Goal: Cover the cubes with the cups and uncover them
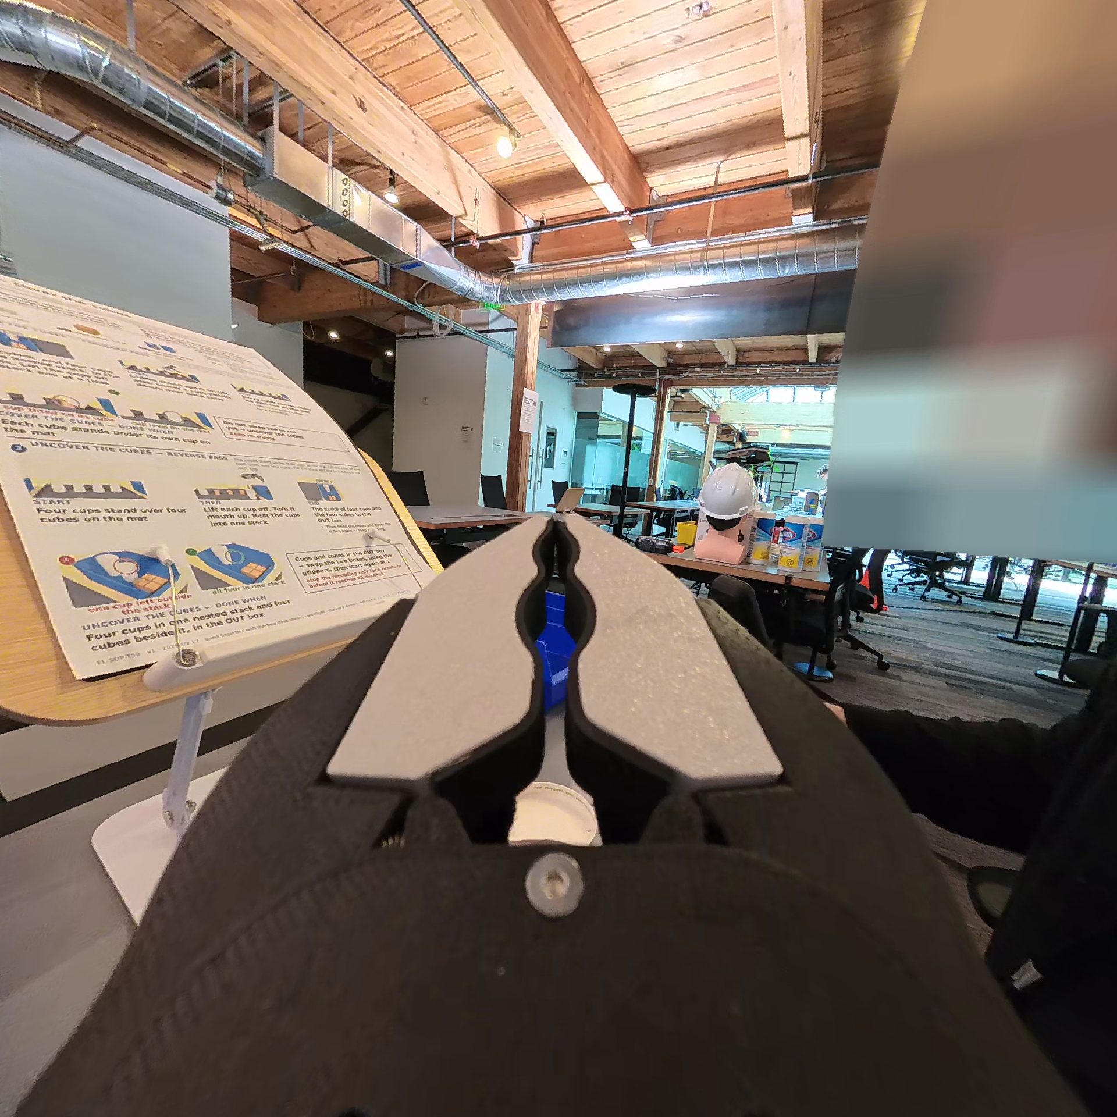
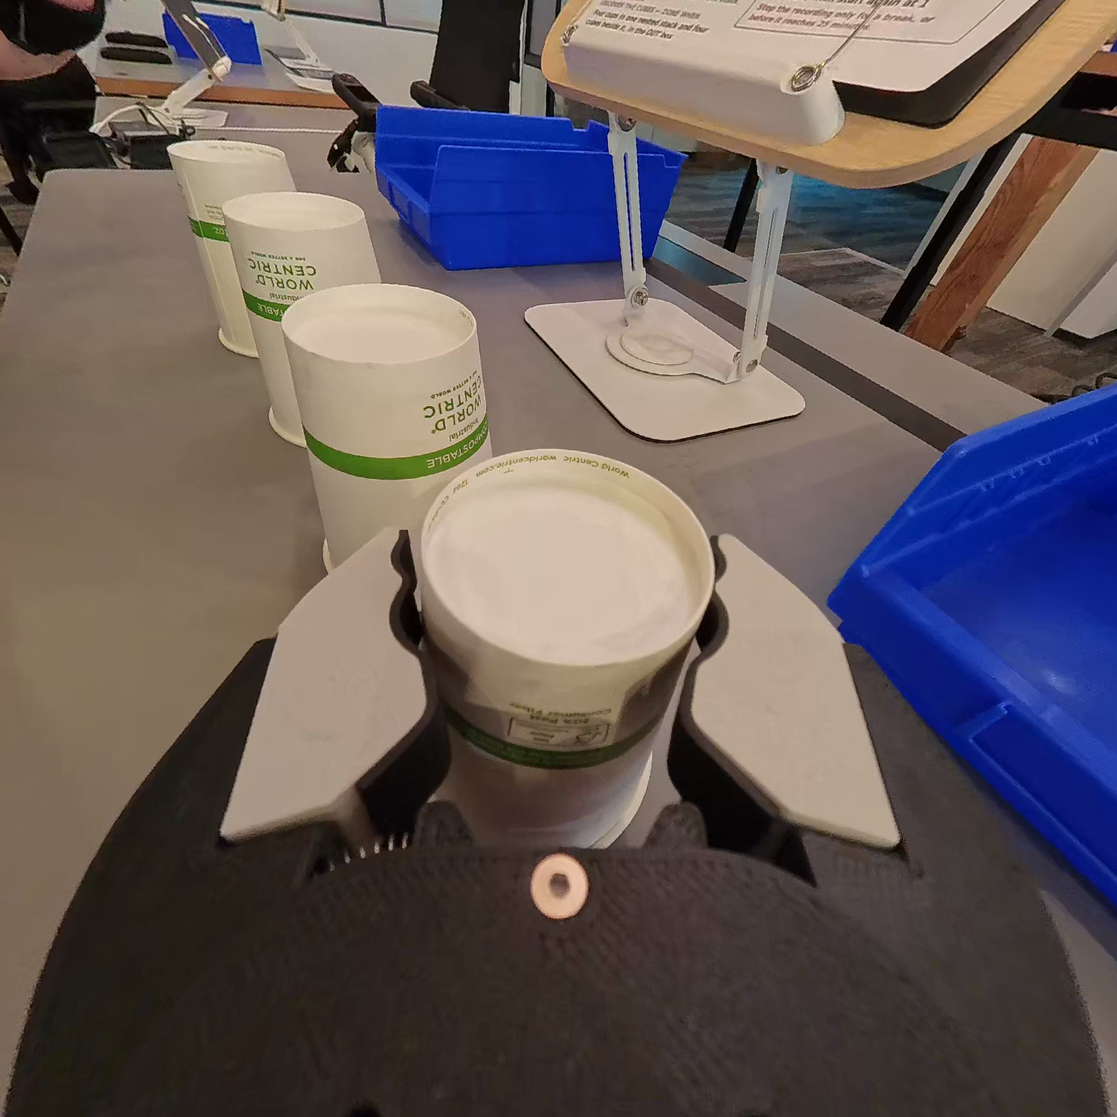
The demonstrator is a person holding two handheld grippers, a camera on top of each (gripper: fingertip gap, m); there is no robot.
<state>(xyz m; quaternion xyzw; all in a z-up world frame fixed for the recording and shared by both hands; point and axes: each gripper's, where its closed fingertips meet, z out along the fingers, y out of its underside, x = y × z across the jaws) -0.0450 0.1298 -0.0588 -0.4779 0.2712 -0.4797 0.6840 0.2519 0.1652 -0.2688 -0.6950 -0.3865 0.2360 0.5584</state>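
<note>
Four white paper cups with green bands stand upside down in a row on the grey table [image 2: 121, 483]. My right gripper [image 2: 562, 544] is shut on the nearest cup [image 2: 562, 592], with one finger on each side just below its upturned base. The other three cups [image 2: 387, 387], [image 2: 302, 254], [image 2: 229, 181] run away toward the far left. No cubes show. My left gripper [image 1: 555, 532] is shut and empty, raised and pointing out over the room. A white cup base [image 1: 553, 813] shows under its jaws.
One blue bin [image 2: 520, 199] sits at the back of the table and another [image 2: 997, 604] at the right edge. A wooden stand with an instruction sheet [image 1: 181, 514] rests on a white base plate [image 2: 665, 369] between them. A person's dark sleeve [image 1: 967, 773] is at the right.
</note>
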